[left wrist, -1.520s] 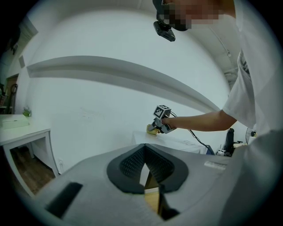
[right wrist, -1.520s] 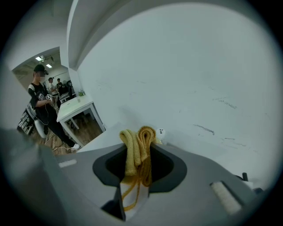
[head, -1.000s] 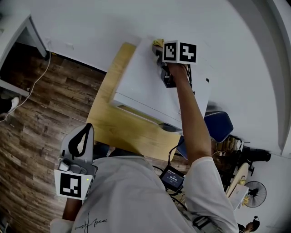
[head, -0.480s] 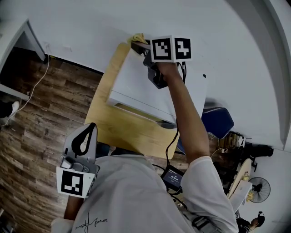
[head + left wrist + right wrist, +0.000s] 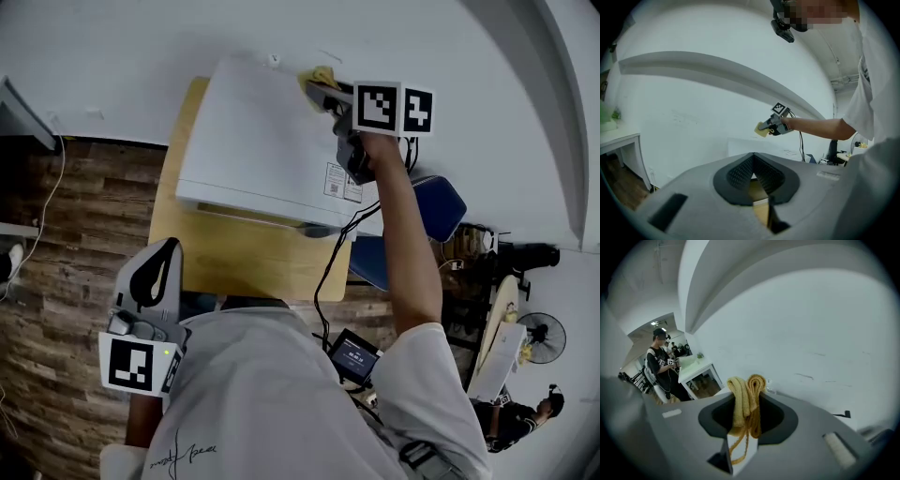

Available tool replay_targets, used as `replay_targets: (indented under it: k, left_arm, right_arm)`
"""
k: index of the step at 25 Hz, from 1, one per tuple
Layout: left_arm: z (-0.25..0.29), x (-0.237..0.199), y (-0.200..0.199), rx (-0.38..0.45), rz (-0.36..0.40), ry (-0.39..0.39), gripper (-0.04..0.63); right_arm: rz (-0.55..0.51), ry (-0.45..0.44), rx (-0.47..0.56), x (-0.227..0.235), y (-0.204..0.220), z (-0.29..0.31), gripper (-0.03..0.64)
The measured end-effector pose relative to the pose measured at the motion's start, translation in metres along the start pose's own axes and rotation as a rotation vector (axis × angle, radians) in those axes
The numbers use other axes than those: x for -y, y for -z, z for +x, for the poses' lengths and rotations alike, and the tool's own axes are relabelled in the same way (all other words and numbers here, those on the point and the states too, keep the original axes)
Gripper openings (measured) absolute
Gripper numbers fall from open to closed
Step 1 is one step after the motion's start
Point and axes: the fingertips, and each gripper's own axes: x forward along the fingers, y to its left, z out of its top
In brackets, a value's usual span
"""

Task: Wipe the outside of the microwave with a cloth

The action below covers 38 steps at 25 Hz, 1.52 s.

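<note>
The white microwave stands on a wooden table against the wall. My right gripper is at the back right of the microwave's top, shut on a folded yellow cloth. In the right gripper view the cloth stands pinched between the jaws of the gripper, facing the white wall. The left gripper view shows the right gripper and cloth above the microwave. My left gripper hangs low by my body, away from the microwave. Its jaws are shut with nothing in them.
A black cable runs from the right gripper down past the table's edge. A blue chair stands right of the table. A person stands by a white desk to the left. The floor is wood.
The right gripper swept the cloth left along the back edge of the microwave's top, then back toward the right. The head view shifted. The left gripper stayed low and shut.
</note>
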Motion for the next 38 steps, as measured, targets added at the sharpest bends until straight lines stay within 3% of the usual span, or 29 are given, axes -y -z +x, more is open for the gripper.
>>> replay_targets:
  k: [13,23,28,38]
  left_arm:
    - [0.037,0.045,0.005,-0.036,0.018,0.090,-0.009]
    - [0.042,0.055,0.009,-0.059,0.016,0.088,-0.009]
    - [0.037,0.053,0.009,-0.057,0.014,0.084,-0.009]
    - [0.021,0.034,0.008,-0.039,0.008,0.063,-0.009]
  right_arm:
    - [0.064,0.244,-0.029,0.140,0.061,-0.087,0.117]
    - [-0.041,0.505,-0.153,0.205,0.103,-0.110,0.115]
    - [-0.032,0.521,-0.198,0.203,0.119,-0.102,0.115]
    - [0.039,0.502,-0.174,0.187,0.115,-0.088,0.115]
